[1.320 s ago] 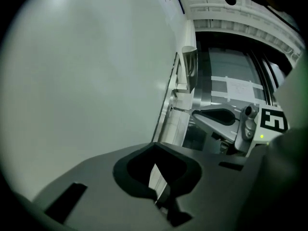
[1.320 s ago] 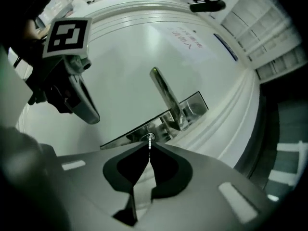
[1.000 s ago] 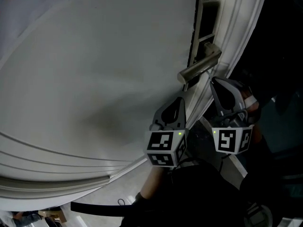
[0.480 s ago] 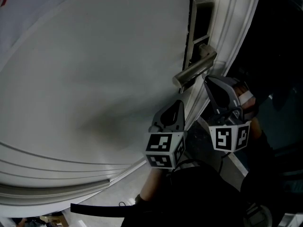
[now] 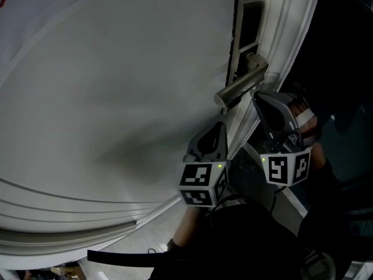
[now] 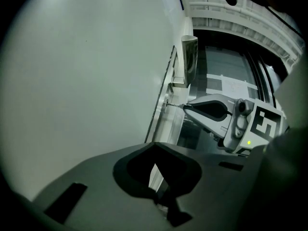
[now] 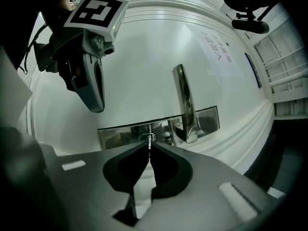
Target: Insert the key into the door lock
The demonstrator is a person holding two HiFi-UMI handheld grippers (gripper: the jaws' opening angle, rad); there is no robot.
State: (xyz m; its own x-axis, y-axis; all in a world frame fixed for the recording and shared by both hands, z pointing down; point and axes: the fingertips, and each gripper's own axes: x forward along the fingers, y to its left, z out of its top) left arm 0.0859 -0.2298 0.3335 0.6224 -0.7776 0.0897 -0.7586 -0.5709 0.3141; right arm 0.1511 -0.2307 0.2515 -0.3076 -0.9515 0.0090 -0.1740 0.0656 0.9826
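The left gripper (image 6: pixel 155 148) hangs by the flat white door (image 5: pixel 116 98), jaws pinched shut on nothing. The right gripper (image 7: pixel 149 146) pinches the small silver key (image 7: pixel 150 141). The key pokes out past the jaws, its tip seemingly at the keyhole (image 7: pixel 147 137) in the shiny metal lock plate (image 7: pixel 115 134). Push straight, slowly, no wiggling.

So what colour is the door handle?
Shiny silver; the door handle shows best in the right gripper view.
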